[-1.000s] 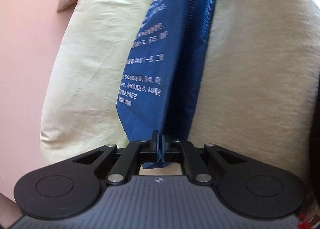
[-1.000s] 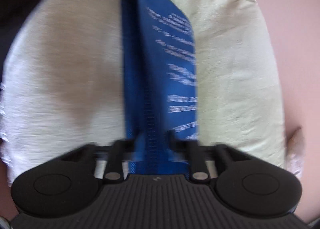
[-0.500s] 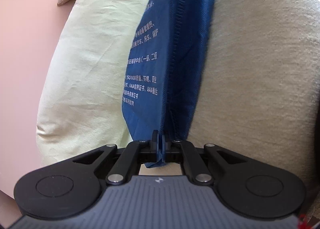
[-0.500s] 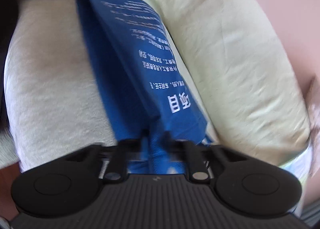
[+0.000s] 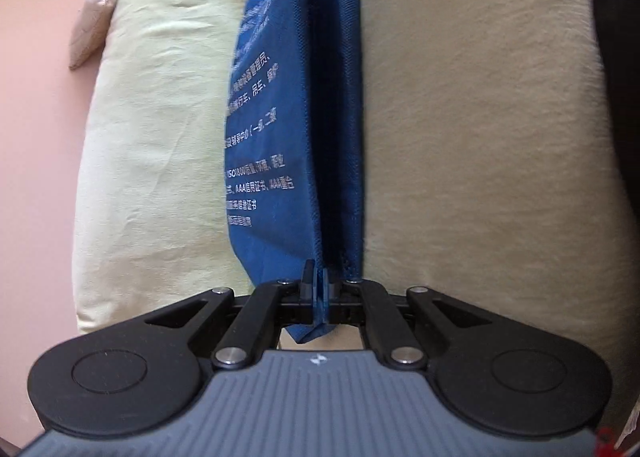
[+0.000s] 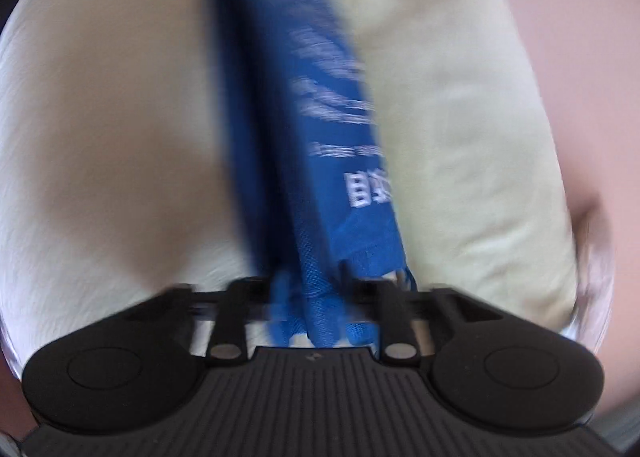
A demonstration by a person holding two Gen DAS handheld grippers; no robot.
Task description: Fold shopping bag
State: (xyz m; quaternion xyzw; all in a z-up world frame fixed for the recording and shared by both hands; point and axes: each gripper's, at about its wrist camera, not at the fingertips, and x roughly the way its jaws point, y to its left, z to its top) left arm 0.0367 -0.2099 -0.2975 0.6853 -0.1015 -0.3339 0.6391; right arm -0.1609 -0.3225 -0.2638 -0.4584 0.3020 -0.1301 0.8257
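Note:
A blue fabric shopping bag (image 5: 280, 145) with white printed text hangs stretched and edge-on between my two grippers, above a bed. My left gripper (image 5: 320, 281) is shut on one end of the bag, with a corner of fabric poking out behind the fingers. In the right wrist view the bag (image 6: 320, 145) runs away from the camera, and my right gripper (image 6: 316, 289) is shut on its other end. That view is motion-blurred. The bag is doubled into a narrow strip with the fold line running lengthwise.
Below the bag lie a pale green pillow (image 5: 160, 161) and a beige blanket (image 5: 480, 161). They also show in the right wrist view, pillow (image 6: 460, 129) and blanket (image 6: 120, 137). A pink wall (image 5: 36, 137) lies beyond. A dark edge (image 5: 616, 57) borders the blanket.
The right gripper has swung with its end of the bag and is still moving. The left gripper keeps its grip, and the bag now hangs straighter in its view.

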